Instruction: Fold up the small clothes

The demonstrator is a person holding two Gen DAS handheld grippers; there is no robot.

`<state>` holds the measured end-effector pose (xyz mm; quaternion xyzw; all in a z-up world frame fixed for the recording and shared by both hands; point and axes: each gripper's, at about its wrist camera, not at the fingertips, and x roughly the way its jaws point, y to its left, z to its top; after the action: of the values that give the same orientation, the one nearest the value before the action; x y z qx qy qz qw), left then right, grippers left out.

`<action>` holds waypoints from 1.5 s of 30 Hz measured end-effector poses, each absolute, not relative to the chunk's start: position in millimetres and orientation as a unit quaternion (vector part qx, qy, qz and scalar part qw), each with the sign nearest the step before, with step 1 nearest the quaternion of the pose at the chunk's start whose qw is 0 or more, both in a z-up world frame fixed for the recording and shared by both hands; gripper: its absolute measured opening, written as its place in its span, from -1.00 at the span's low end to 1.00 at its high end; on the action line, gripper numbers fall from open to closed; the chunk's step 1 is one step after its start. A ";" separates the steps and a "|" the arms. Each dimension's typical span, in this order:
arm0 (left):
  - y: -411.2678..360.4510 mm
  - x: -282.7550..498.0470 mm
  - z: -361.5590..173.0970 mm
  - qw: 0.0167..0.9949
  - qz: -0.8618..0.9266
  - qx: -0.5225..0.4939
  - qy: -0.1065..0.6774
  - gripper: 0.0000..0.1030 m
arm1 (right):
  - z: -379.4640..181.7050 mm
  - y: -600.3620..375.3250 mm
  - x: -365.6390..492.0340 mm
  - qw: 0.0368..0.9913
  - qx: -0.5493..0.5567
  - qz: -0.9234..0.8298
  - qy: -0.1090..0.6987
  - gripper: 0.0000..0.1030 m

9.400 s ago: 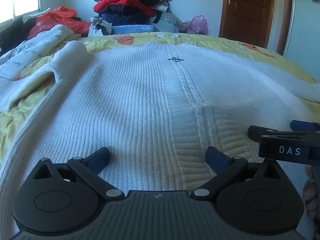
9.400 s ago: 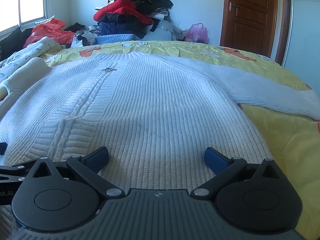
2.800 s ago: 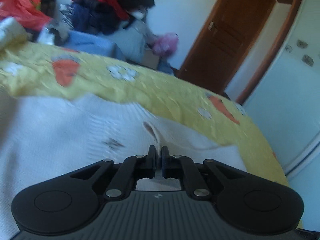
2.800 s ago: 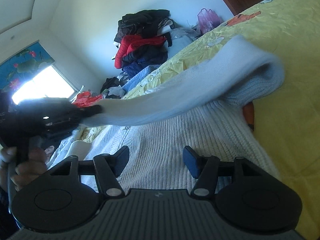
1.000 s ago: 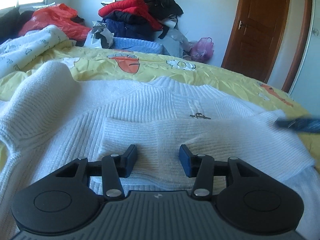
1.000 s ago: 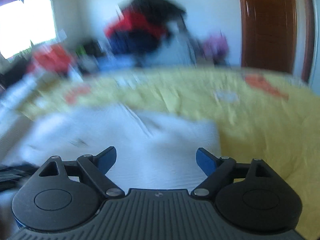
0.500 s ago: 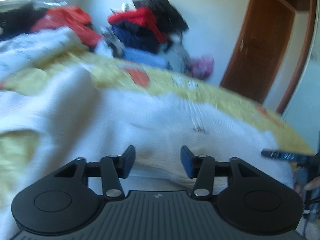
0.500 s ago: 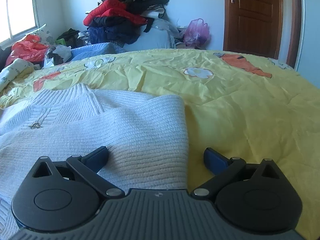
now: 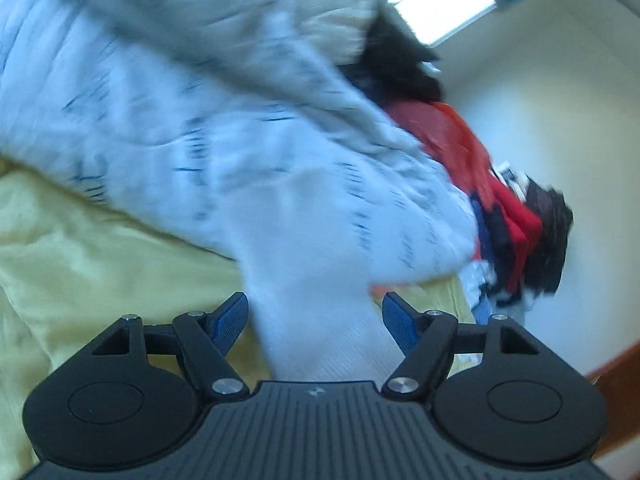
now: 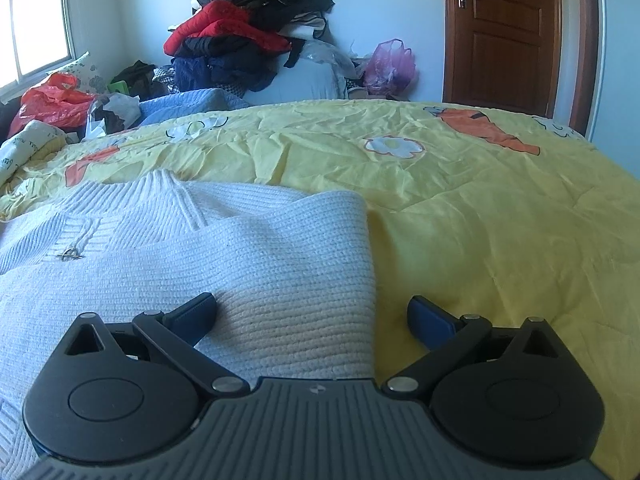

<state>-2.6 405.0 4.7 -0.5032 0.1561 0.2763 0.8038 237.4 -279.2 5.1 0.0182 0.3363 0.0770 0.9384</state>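
Sweater (image 10: pixel 240 248) edge (folded) meets quilt (image 10: pixel 500 220).

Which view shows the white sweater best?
The right wrist view: the sweater lies sharp on the yellow quilt, collar and folded-over sleeve clear. The left wrist view is motion-blurred and tilted, showing only a strip of white knit between its opening jaws.
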 end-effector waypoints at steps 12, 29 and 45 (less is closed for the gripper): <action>435.7 19.4 -8.4 0.806 0.291 -0.480 0.190 -0.60 | 4.8 -279.2 237.3 0.938 0.021 0.076 0.336 0.97; 256.6 80.9 85.4 0.935 0.223 -0.230 0.149 -0.86 | 4.3 -280.6 235.4 0.939 0.037 0.079 0.334 0.97; 46.1 123.2 4.0 0.958 0.034 -0.045 0.280 -0.86 | 4.1 -282.8 235.1 0.939 0.046 0.081 0.332 0.98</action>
<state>123.2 46.1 4.0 -0.0448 0.2804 0.0335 0.9582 235.1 -282.8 4.1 0.0457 0.3322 0.0812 0.9386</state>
